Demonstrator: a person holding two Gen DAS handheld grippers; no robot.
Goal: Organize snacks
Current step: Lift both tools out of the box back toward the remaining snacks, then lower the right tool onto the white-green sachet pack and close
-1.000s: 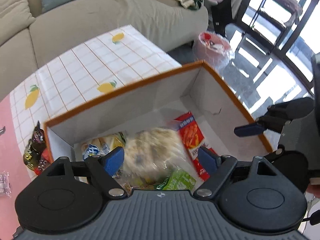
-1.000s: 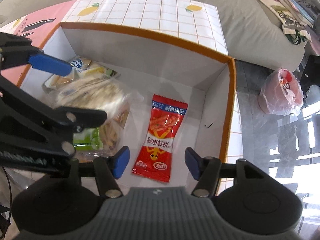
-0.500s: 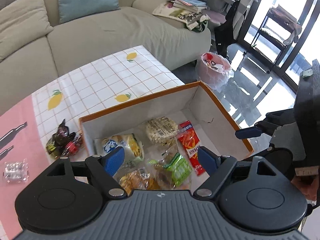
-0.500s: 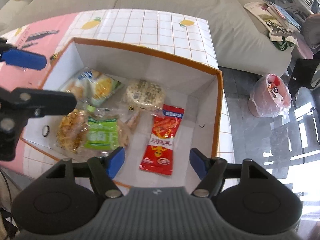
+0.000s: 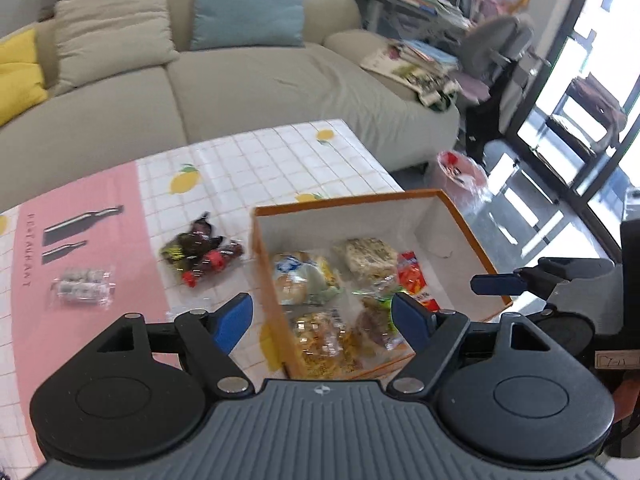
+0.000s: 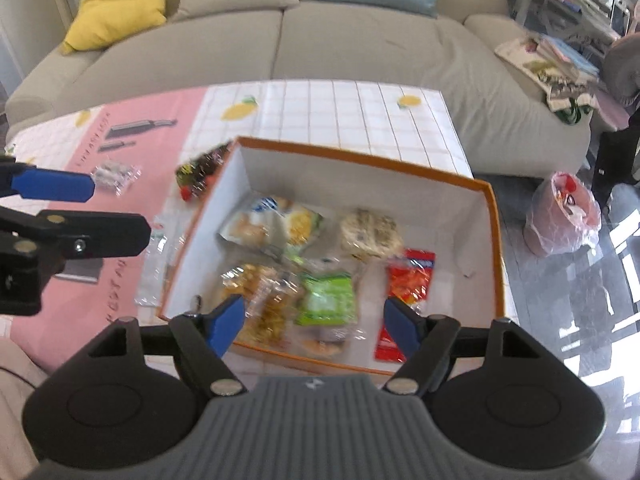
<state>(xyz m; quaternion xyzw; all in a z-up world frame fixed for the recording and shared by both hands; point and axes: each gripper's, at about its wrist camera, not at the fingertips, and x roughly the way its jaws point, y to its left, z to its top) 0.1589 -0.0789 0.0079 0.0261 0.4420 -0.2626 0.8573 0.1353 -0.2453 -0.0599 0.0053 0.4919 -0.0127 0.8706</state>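
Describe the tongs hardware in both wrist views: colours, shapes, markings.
Both tongs look identical. The left tongs and right tongs each have a dark grey ribbed body with a small emblem at its top centre, flanked by two round black housings. Black angled link arms with silver pivot pins carry blue pads at the finger ends. No cables or sleeves can be clearly made out.

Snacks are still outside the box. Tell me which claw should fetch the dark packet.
Left. The dark packet lies on the table left of the box, on the open left claw's side. The right claw, also open, hangs over the box interior, farther away.
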